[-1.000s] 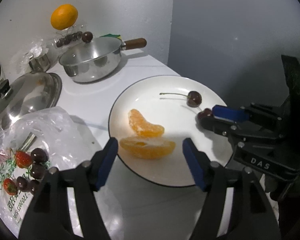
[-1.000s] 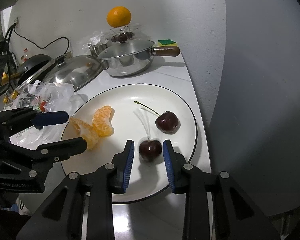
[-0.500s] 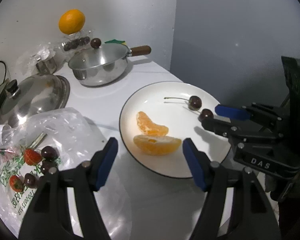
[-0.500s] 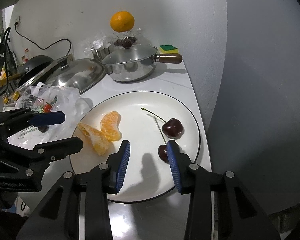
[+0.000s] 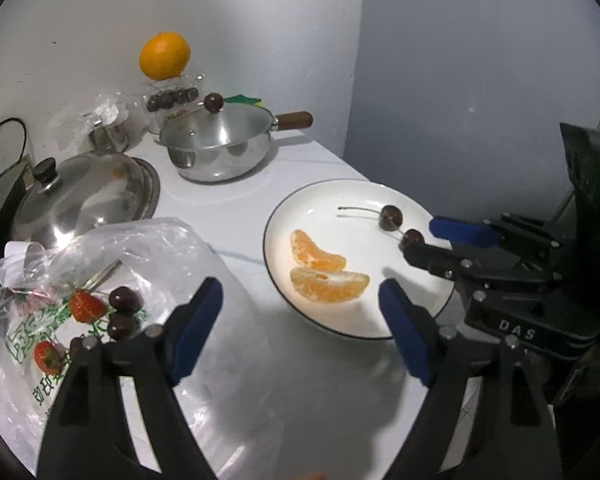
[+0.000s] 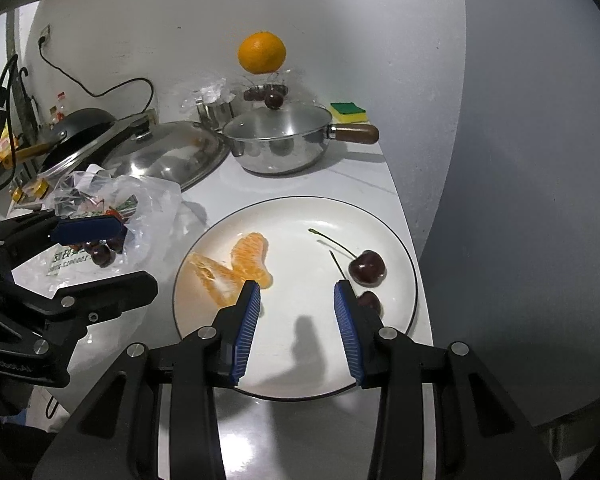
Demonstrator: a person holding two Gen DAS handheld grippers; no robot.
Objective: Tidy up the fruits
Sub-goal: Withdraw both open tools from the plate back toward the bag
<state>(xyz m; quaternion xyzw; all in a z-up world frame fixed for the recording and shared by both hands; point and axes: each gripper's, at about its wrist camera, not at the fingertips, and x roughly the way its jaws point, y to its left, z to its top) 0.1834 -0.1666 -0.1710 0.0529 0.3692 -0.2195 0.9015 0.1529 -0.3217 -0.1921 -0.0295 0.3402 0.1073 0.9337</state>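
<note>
Hovering with both jaws apart and empty, the left claw [image 5: 300,316] having just widened, the right claw [image 6: 296,312] risked nudging the nearer cherry [image 6: 370,303] off the plate [image 6: 300,388].

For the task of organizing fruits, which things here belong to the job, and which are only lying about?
Belong to the job:
- white plate
- two orange segments
- two cherries on the plate
- plastic bag with strawberries and cherries
- whole orange

Only lying about:
- lidded saucepan
- big steel lid
- sponge
- black pan
</note>
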